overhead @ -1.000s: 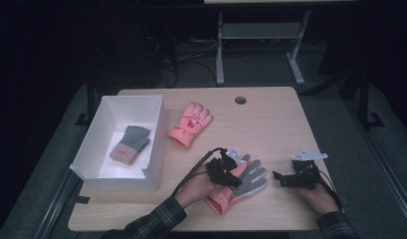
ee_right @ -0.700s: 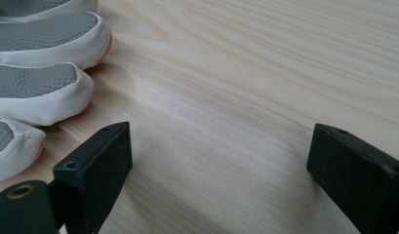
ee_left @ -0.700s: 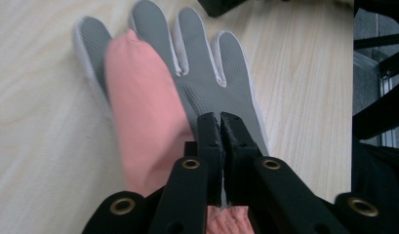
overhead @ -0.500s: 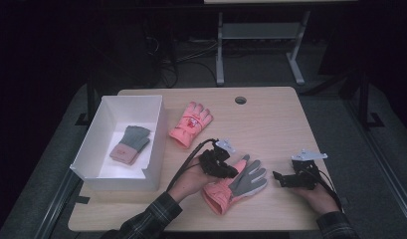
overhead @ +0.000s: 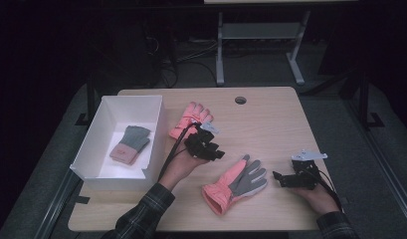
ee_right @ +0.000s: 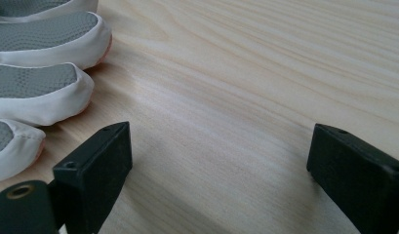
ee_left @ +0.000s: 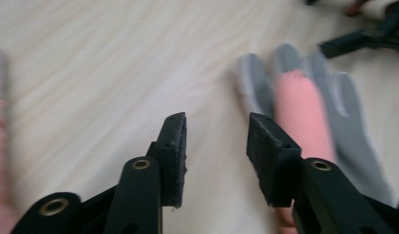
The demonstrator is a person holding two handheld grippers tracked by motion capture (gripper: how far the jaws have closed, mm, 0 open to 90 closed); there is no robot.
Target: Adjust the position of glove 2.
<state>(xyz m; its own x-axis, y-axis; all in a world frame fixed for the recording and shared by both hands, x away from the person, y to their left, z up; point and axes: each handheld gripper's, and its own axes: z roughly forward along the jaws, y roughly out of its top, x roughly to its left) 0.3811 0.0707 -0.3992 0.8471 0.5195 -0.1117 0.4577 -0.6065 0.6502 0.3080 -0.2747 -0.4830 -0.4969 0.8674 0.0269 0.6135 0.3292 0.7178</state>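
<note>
While the right gripper (overhead: pixel 277 176) rests at lower right, jaws wide and empty, the left gripper (overhead: pixel 218 152) hovers mid-frame, jaws just opening, gripping nothing. Below it lies the pink glove (overhead: pixel 236 184), grey textured palm up, on pale woodgrain; farther, another pink glove (overhead: pixel 189 118).

Wooden table (overhead: pixel 270 124); white box (overhead: pixel 156 129), two pink gloves (overhead: pixel 190 118) (overhead: pixel 236 185) lying on it.

Bare tabletop (overhead: pixel 270 124) beyond both gloves (overhead: pixel 236 184)

White box (overhead: pixel 156 119) with a folded glove (overhead: pixel 130 144) inside, on the wooden table (overhead: pixel 270 124).
</note>
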